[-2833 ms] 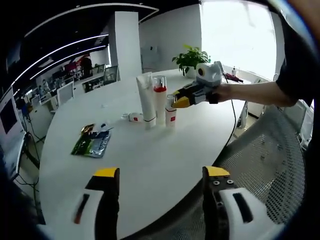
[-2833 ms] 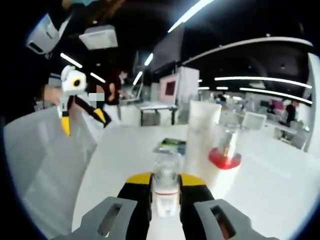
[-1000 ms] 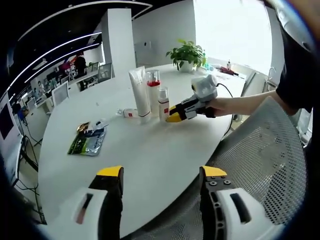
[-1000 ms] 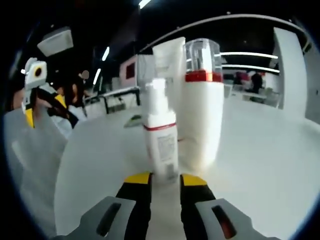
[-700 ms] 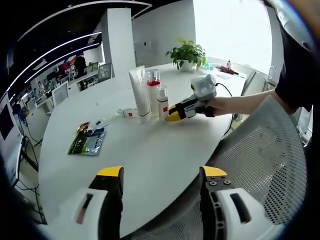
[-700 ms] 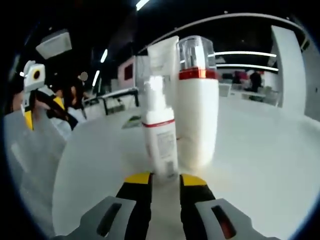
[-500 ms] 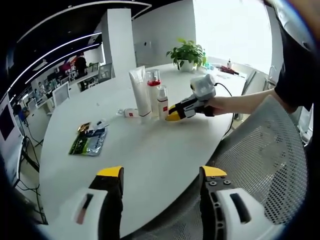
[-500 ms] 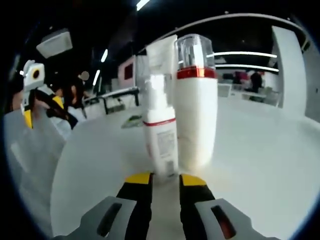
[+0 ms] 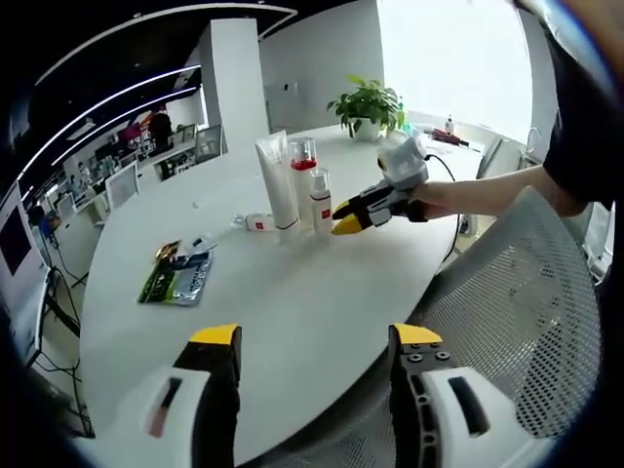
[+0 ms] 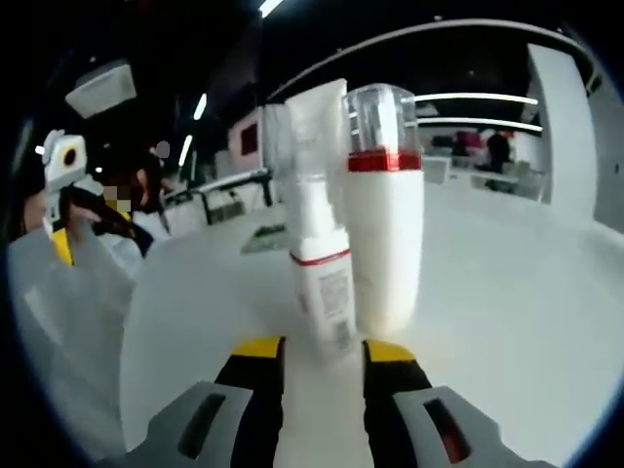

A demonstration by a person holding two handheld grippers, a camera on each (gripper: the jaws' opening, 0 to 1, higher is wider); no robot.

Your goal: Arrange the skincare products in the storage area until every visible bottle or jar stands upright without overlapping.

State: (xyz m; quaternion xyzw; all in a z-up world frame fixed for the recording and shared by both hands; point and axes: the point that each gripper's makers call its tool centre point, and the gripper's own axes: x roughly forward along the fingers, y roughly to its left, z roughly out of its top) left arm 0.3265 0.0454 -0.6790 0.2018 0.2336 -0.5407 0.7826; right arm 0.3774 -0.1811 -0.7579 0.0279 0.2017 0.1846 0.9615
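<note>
1. While the left gripper is hovering over the near edge of the round white table, its yellow-tipped jaws are gaping wide, holding nothing.
2. Far across the table, a small white pump bottle with a red band, a taller white bottle with a red collar and clear cap and a white squeeze tube are standing upright, close together.
3. Left of the tube, a small white container is lying flat.
4. At the small pump bottle's right, the right gripper is sitting with jaws parted, the bottle standing free just beyond its tips.
</note>
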